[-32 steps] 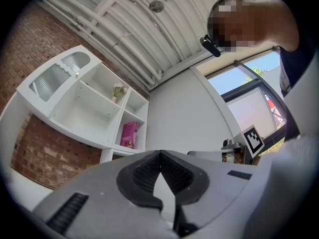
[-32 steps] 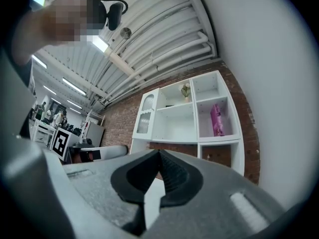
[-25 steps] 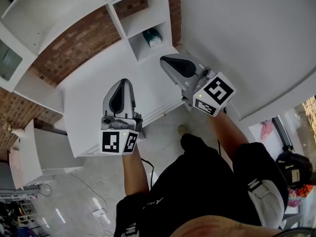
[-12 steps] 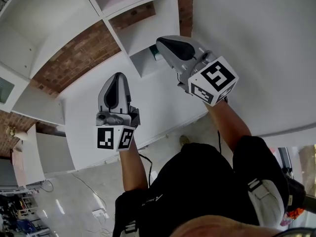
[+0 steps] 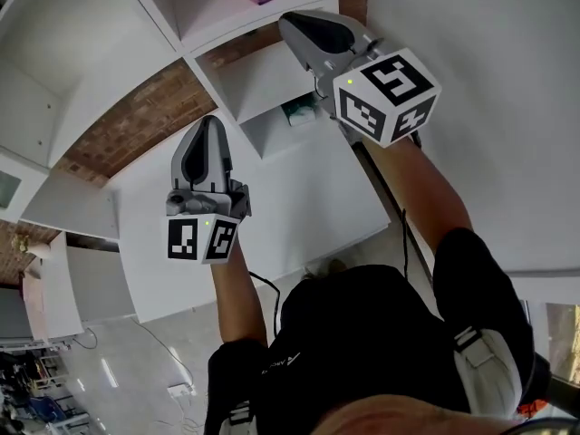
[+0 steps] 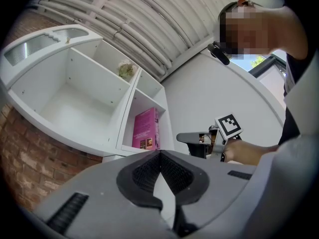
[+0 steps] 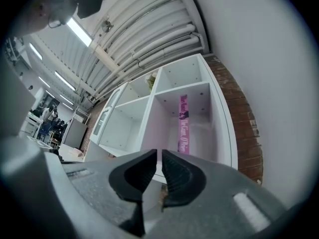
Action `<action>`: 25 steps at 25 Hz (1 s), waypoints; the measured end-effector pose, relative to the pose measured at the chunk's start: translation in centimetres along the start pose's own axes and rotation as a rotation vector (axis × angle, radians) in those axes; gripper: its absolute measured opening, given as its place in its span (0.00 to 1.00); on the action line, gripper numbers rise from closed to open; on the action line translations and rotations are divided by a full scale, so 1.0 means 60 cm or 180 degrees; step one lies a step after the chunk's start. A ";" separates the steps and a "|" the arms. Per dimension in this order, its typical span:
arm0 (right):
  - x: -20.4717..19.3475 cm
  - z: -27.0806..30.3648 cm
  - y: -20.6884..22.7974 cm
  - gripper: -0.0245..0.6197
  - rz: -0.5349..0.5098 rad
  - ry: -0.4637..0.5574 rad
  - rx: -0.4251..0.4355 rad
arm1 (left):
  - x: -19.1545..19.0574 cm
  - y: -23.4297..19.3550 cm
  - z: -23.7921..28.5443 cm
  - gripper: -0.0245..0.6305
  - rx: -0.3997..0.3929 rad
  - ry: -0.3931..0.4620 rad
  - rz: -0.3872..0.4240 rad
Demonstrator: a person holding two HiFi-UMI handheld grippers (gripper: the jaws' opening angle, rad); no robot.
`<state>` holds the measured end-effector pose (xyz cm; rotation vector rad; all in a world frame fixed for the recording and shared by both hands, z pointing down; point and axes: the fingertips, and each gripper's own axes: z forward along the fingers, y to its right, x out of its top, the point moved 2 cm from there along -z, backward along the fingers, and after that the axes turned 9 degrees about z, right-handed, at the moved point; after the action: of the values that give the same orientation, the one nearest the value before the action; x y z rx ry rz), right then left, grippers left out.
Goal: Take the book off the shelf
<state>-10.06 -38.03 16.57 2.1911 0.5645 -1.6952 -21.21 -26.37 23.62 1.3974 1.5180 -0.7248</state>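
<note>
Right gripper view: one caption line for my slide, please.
Right gripper, jaws opening with nothing between, faces the pink book standing in the white shelf.

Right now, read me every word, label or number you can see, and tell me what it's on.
Pink book spine: white lettering, too blurred to read.
Its front cover: print too small to read.
Marker cubes: square patterns only, no words.
Nothing else legible.
</note>
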 end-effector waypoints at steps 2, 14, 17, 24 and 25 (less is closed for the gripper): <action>0.011 0.020 0.014 0.11 0.0012 -0.0014 -0.0067 | -0.001 -0.011 0.012 0.04 -0.0043 0.0006 -0.0005; 0.045 0.144 0.073 0.43 0.0193 -0.0360 -0.0374 | -0.020 -0.052 0.036 0.04 -0.0329 0.0071 -0.0156; 0.042 0.179 0.081 0.47 0.0226 -0.0480 -0.0428 | -0.022 -0.062 0.034 0.04 -0.0378 0.0097 -0.0181; 0.035 0.250 0.096 0.48 0.0260 -0.0703 -0.0558 | -0.024 -0.088 0.020 0.04 -0.0386 0.0146 -0.0201; 0.035 0.256 0.098 0.48 0.0246 -0.0730 -0.0585 | -0.023 -0.092 0.019 0.04 -0.0382 0.0152 -0.0204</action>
<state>-19.72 -50.21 10.75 1.8385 0.5438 -1.7482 -26.41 -28.99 23.53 1.2897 1.6228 -0.6322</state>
